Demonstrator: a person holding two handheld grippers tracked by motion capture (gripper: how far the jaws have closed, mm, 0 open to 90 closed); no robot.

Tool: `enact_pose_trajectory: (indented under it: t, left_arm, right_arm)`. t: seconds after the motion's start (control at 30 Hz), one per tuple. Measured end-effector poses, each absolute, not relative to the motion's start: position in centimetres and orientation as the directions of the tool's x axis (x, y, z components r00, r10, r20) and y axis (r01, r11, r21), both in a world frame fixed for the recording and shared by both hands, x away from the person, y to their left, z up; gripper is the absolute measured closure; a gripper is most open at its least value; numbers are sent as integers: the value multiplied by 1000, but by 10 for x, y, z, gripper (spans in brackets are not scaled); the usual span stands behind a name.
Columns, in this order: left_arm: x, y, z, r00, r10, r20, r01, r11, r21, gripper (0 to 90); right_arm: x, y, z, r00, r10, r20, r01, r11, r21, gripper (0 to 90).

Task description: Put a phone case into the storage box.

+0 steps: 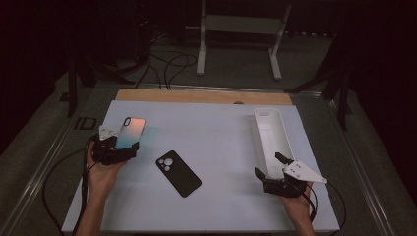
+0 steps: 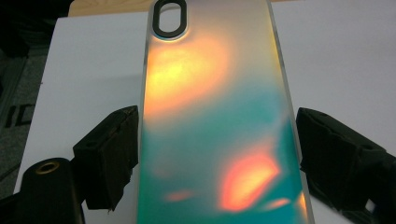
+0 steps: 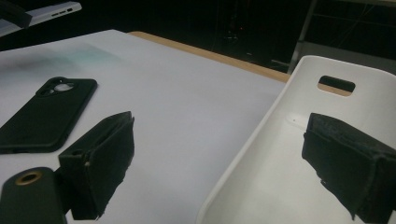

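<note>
Seen from the high view, largest first: white counter, spread across the middle of the scene, wooden strip along its far edge. Taken as landmark here: the black phone case, lying flat near the counter's centre, camera cutout toward the far left.

To the right of the black phone case and well apart from it, a long white tray, open side up, a slot-shaped handle hole in its far end wall.

To the left of the black phone case and slightly farther back, an iridescent phone case, orange and teal sheen, oval camera opening at the far end. Gripped by its near end in the left tool, both black pads pressed against the long edges in the left gripper view, the case raised off the counter.

To the right of the black phone case, at the near end of the white tray, the right tool, jaws spread wide and holding nothing, one jaw over the tray's inside, the other outside over the counter.
</note>
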State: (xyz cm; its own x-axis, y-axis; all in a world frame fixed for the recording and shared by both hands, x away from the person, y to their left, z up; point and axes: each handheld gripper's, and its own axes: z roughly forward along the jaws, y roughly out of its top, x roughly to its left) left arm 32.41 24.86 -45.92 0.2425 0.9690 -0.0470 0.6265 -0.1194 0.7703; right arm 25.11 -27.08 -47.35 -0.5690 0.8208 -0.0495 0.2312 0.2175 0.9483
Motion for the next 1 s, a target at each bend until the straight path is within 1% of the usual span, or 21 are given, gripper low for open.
enact_pose_trajectory:
  t: [0.4,0.7,0.9,1.0]
  left_arm:
    - [318,229,-443,294,956,-16,566,-160,809,169]
    - [316,214,-432,345,938,9,525,-201,827,169]
    - [314,204,-428,376,926,27,498,-226,837,169]
    - [315,200,-427,385,923,26,493,-230,839,169]
  right_arm:
    - [256,-270,-469,-574,818,-31,251,212,944,91]
    - [264,-263,-460,-599,801,-8,274,214,938,91]
    - [271,-258,-453,-612,790,20,289,200,936,90]
    - [276,-256,-449,-633,772,59,305,178,935,90]
